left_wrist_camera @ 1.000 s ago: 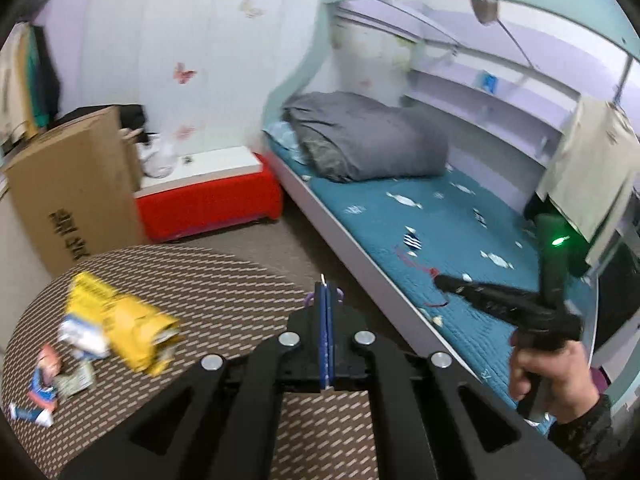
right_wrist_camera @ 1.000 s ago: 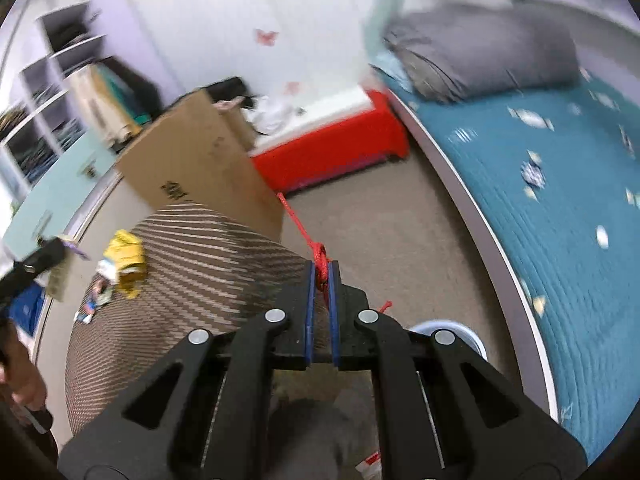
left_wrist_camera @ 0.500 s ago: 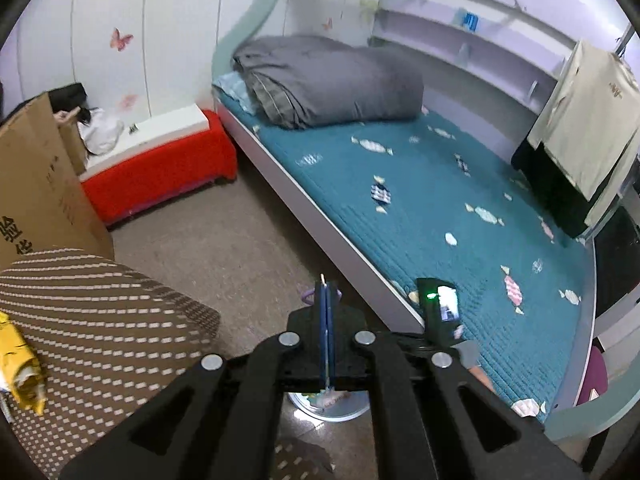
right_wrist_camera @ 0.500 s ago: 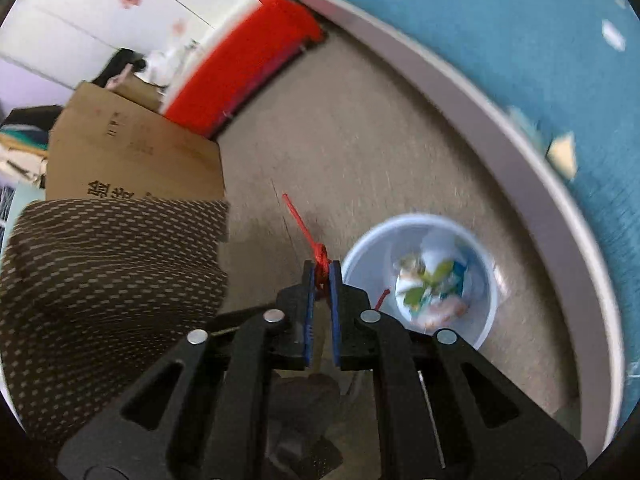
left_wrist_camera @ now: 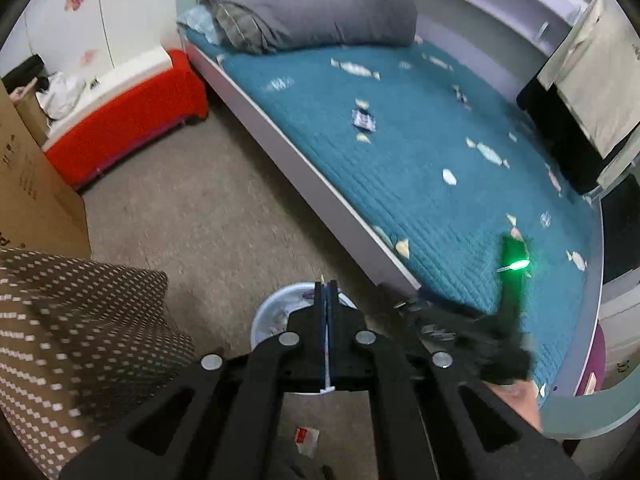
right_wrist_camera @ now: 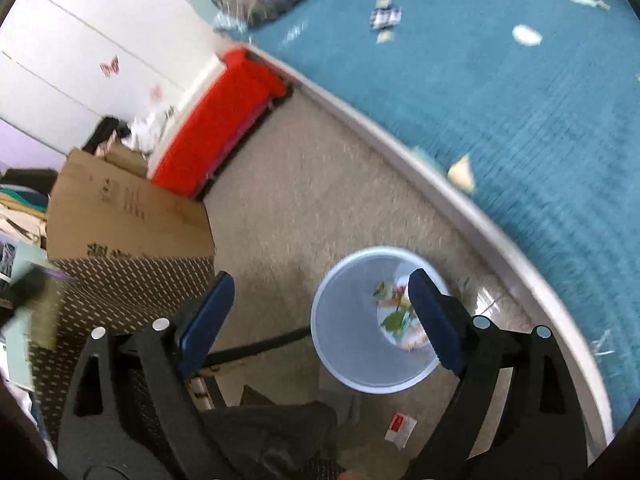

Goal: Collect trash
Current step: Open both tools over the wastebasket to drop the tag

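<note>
Bin (right_wrist_camera: 344,344): pale blue, round, colourful wrappers inside | right gripper (right_wrist_camera: 320,308): jaws opening, empty | left gripper (left_wrist_camera: 326,320): closed on thin white scrap (left_wrist_camera: 327,380) | red-white wrapper (right_wrist_camera: 400,426): floor, bin's 6 o'clock

Pale blue wastebasket (right_wrist_camera: 344,364) upright on floor beside bed, colourful wrappers (right_wrist_camera: 394,312) at bottom. Small red-and-white packet (right_wrist_camera: 400,426) flat on floor just beside basket.

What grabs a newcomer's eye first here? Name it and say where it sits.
The pale blue trash bin on the floor beside the bed, with scraps in its bottom. The right gripper hangs above it, jaws opening and nothing between them. A red bench glows against the wall.
</note>
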Tool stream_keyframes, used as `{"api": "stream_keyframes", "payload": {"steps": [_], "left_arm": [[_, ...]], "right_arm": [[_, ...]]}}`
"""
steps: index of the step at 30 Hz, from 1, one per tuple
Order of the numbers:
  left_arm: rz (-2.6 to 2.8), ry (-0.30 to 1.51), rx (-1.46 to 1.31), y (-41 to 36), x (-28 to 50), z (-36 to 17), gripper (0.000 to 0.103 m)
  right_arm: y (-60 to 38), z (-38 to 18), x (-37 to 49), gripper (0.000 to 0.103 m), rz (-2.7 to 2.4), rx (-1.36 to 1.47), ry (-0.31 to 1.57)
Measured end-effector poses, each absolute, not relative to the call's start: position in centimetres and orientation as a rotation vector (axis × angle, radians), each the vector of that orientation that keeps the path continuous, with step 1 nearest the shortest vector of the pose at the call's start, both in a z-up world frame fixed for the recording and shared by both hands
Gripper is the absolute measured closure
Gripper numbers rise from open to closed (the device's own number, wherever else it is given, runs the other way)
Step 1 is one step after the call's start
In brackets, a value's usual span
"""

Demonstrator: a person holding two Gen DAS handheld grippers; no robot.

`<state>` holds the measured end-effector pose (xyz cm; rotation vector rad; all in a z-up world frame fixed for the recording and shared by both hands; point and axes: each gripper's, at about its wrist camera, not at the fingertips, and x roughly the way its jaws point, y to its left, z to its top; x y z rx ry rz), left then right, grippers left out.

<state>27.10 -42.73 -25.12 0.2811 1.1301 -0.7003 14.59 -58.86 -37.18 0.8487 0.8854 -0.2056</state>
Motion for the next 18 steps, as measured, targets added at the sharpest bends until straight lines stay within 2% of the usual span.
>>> {"api": "stream_keyframes", "payload": {"steps": [2, 3, 4, 5, 6, 7, 12, 18], "left_arm": [[-0.693, 1.166, 0.290, -43.3, 27.4, -26.4, 0.099], [-0.692, 1.191, 0.296, -43.6, 27.5, -27.1, 0.095], [-0.689, 1.225, 0.302, -43.7, 27.8, -27.9, 0.067], [-0.675, 1.244, 0.304, -43.9, 28.1, -28.4, 0.026], [-0.645, 1.239, 0.300, -43.7, 28.4, -28.7, 0.014], [-0.625, 1.220, 0.294, -43.6, 28.5, -28.7, 0.011], [-0.580, 1.239, 0.276, -42.9, 29.1, -28.4, 0.011], [-0.592, 1.162, 0.232, -41.1, 27.9, -24.6, 0.011]], "right_arm": [[-59.3, -36.1, 14.1, 0.015, -0.207, 0.839, 0.863], [-59.4, -35.7, 14.0, 0.014, -0.207, 0.833, 0.856], [-59.3, -35.3, 14.0, 0.014, -0.208, 0.826, 0.852], [-59.3, -34.9, 14.0, 0.013, -0.207, 0.821, 0.847], [-59.2, -34.6, 14.0, 0.011, -0.205, 0.818, 0.845], [-59.0, -34.4, 14.0, 0.009, -0.203, 0.816, 0.841], [-58.2, -33.9, 13.9, 0.006, -0.219, 0.805, 0.844], [-55.9, -30.9, 14.0, 0.006, -0.254, 0.745, 0.830]]}}
